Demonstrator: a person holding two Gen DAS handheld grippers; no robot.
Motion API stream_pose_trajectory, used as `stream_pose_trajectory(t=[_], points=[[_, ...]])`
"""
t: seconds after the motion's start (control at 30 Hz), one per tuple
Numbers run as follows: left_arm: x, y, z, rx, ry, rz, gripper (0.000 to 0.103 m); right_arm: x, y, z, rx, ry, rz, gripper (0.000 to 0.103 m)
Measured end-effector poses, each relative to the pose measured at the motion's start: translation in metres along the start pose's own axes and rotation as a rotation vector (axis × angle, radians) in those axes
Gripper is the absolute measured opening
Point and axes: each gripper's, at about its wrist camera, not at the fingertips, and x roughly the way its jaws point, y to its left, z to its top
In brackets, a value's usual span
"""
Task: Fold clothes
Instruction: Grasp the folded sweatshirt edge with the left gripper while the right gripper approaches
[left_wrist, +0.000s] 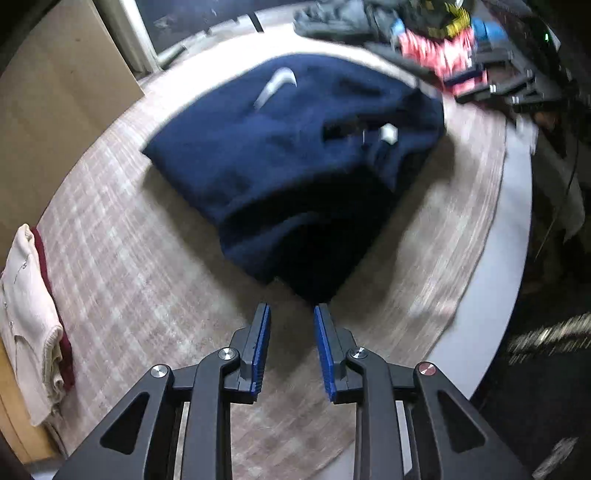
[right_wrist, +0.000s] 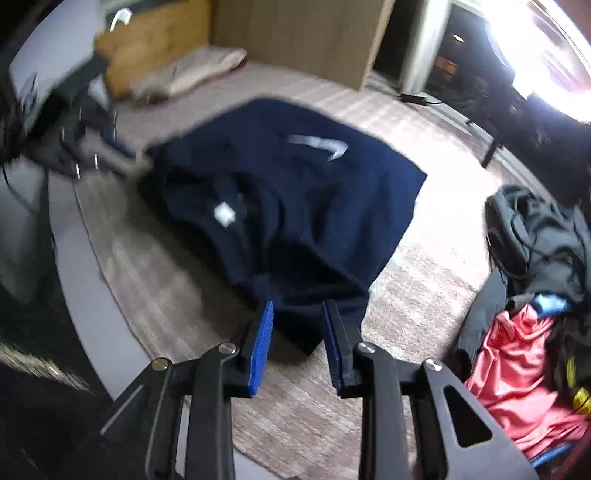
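Navy top (left_wrist: 280, 155) lies crumpled on counter (left_wrist: 129, 258) | left tongs (left_wrist: 291, 314) parted, empty | right tongs (right_wrist: 299, 314) parted around hem, seemingly not pinching

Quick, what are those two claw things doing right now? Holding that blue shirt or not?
Left gripper: open, empty, just short of the navy shirt.
Right gripper: open, shirt edge between its fingers, not pinched.

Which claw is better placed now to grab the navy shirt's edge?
Probably the right claw: the shirt hem already lies between its open jaws. The left claw is open just short of the cloth.
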Motion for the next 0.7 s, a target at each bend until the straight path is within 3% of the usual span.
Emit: stream_pose_trajectory(t=[0.1,0.2,0.33,0.47,0.57,0.7], points=[[-0.017,-0.007,0.019,0.017,-0.098,-0.023,0.038,-0.005,-0.015,0.005,0.085,-0.053,0.015,0.029],[-0.023,-0.010,0.040,0.055,-0.163,-0.019,0.042,-0.002,-0.027,0.010,0.158,-0.069,0.041,0.029],[-0.002,0.002,0.035,0.072,-0.089,-0.021,0.042,0.006,-0.011,0.020,0.141,-0.051,0.102,0.029],[0.016,0.019,0.016,0.030,-0.008,-0.017,0.042,0.026,0.017,0.038,0.158,-0.075,0.262,0.029],[0.014,0.023,0.013,-0.002,-0.043,-0.057,0.038,0.055,0.042,0.059,0.141,-0.066,0.319,0.029],[0.013,0.015,0.011,0.052,-0.075,-0.052,0.031,0.092,0.063,0.078,0.122,-0.025,0.405,0.029]])
